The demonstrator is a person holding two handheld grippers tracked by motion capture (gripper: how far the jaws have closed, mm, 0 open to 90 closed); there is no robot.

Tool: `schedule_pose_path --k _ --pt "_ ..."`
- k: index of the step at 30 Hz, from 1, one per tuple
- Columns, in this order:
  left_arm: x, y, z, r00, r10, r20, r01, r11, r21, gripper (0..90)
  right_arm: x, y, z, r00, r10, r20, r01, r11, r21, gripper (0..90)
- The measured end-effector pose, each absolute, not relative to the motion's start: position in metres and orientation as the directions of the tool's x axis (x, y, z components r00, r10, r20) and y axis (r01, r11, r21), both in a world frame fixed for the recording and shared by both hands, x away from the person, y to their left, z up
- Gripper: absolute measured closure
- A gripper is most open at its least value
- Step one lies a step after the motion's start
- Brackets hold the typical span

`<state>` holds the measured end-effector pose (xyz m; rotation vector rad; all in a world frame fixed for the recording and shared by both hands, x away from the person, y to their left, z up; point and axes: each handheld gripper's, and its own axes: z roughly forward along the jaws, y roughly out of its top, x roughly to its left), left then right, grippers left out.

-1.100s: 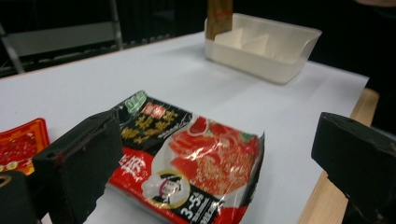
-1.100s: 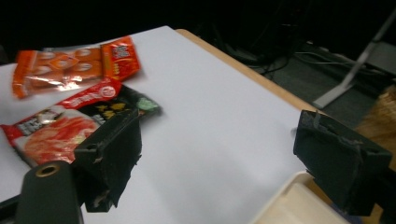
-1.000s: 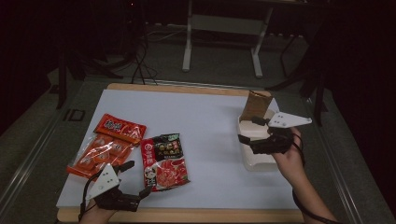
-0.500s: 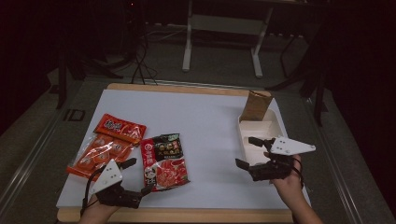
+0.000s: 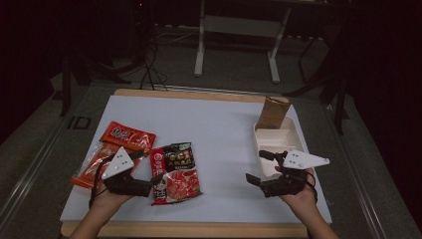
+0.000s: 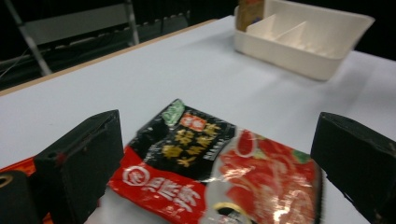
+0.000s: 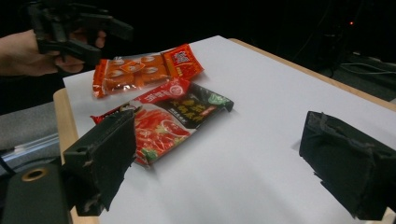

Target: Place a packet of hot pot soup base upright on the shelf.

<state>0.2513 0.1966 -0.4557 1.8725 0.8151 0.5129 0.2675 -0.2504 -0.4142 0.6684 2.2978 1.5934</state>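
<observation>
My left tool (image 5: 155, 180), spread, hovers at the red-and-black packet (image 5: 175, 172) on the surface (image 5: 219, 129); my right tool (image 5: 260, 168), also spread, waits near the tray (image 5: 276, 140).

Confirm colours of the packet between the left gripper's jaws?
Red and black packet with gold lettering; clearest in the left gripper view.

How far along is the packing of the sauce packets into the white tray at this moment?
Nothing looks packed yet: the white tray holds only a brown packet standing at its far end. In hand: the left gripper, jaws open, is at the black-and-red packet. The right gripper hovers open near the tray, holding nothing. Left to do: that packet plus the two orange packets.
</observation>
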Motion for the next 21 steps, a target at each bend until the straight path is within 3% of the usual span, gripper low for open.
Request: schedule_pose_path --k 8,10,12,21 --pt "0.286 0.200 -0.456 0.633 0.774 -0.016 0.364 -0.279 0.888 6.4 0.267 -0.246 -0.412 -0.866 0.497 0.052 0.211 0.269 0.940 12.2" --pt "0.295 0.202 -0.460 0.624 0.781 -0.008 0.368 -0.286 0.885 13.6 0.267 -0.244 -0.413 -0.872 0.487 0.056 0.210 0.268 0.940 12.3" --pt "0.300 0.203 -0.462 0.618 0.786 -0.012 0.380 -0.286 0.880 14.2 0.267 -0.243 -0.413 -0.873 0.485 0.054 0.210 0.274 0.939 12.3" --pt "0.326 0.205 -0.488 0.616 0.788 -0.017 0.437 -0.323 0.839 34.8 0.265 -0.245 -0.415 -0.875 0.479 0.065 0.214 0.264 0.940 13.3"
